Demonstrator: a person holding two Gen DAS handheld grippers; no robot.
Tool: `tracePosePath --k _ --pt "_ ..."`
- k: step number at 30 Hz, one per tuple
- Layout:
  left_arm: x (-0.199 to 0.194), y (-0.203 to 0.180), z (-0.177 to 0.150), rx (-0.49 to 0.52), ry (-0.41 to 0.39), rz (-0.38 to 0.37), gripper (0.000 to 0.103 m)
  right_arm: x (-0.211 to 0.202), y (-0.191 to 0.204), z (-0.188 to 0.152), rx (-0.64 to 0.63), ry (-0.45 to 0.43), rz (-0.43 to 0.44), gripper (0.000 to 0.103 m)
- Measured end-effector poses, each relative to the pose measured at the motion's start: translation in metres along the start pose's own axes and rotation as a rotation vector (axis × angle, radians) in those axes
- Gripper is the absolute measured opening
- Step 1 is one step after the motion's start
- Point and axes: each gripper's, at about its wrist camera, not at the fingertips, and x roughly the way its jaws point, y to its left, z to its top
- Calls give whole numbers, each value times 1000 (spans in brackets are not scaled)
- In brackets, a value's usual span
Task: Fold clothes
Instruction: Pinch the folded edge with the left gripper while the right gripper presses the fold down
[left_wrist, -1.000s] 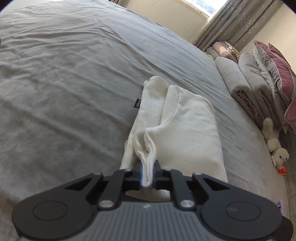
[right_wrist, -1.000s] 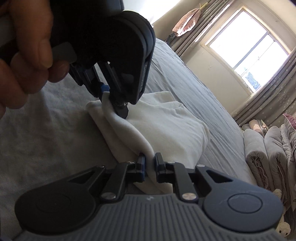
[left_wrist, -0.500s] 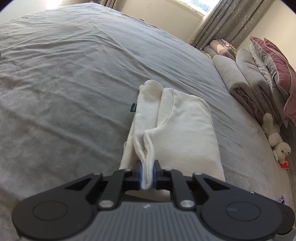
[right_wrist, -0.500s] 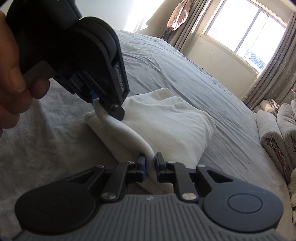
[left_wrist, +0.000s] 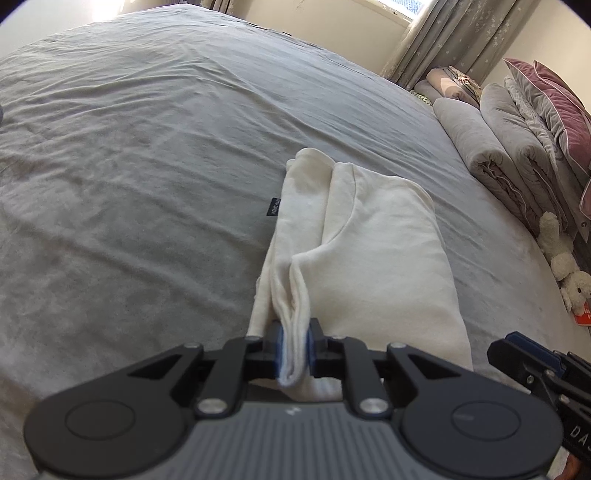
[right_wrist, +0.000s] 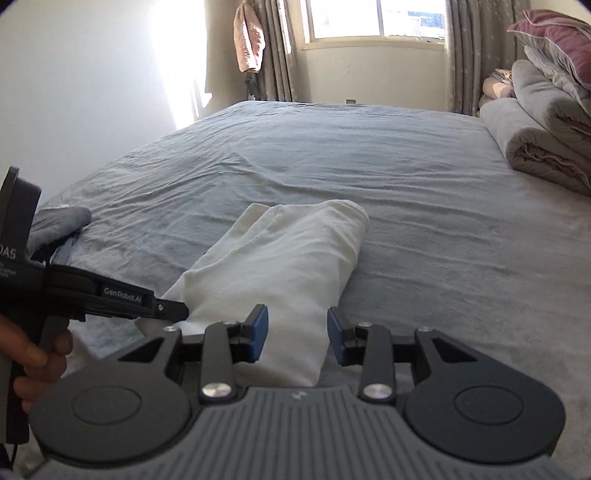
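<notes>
So the cream garment (left_wrist: 373, 251) is lying folded into a long bundle on the grey bed (left_wrist: 147, 166), roughly in the middle of the sheet, with a small dark label (left_wrist: 273, 206) poking out along its left edge. The left gripper (left_wrist: 294, 352) is clamped down on a bunched edge at the near end of the fabric, blue pads pressing it from both sides with layers of cloth squeezed between them. In the right wrist view the same gripper comes in from the left, tip touching the near left corner of the cloth.

The right gripper (right_wrist: 297, 334) sits with its jaws spread wide, the near end of the garment running between the blue pads (right_wrist: 257, 334). Whether the pads actually brush the cloth is hard to say from this angle, looks like a small gap on each side.

Off to the right, rolled grey blankets (left_wrist: 491, 155) are stacked along the bed edge with a pink pillow (left_wrist: 554, 96) on top and a white plush toy (left_wrist: 565, 266) beside them. There's a window (right_wrist: 373, 18) with curtains at the far wall.
</notes>
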Motion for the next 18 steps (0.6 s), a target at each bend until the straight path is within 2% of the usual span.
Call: tracePosePath --k 2,4,7,13,16,18 --pt "0 -1 0 2 -3 4 14 0 1 0 13 12 19 30" --pt "-1 -1 1 -3 -9 4 14 3 7 -2 -11 39 33 28" --pt "-4 -2 2 3 -22 0 14 17 16 -11 -48 119 10 28" --pt "-4 -6 3 45 -41 10 13 29 19 -17 -47 160 -12 29" --pt "-3 -6 3 53 -37 10 14 37 26 -24 -88 179 -47 29" --pt "-3 -4 4 50 -38 20 20 39 30 -24 -92 183 -60 30"
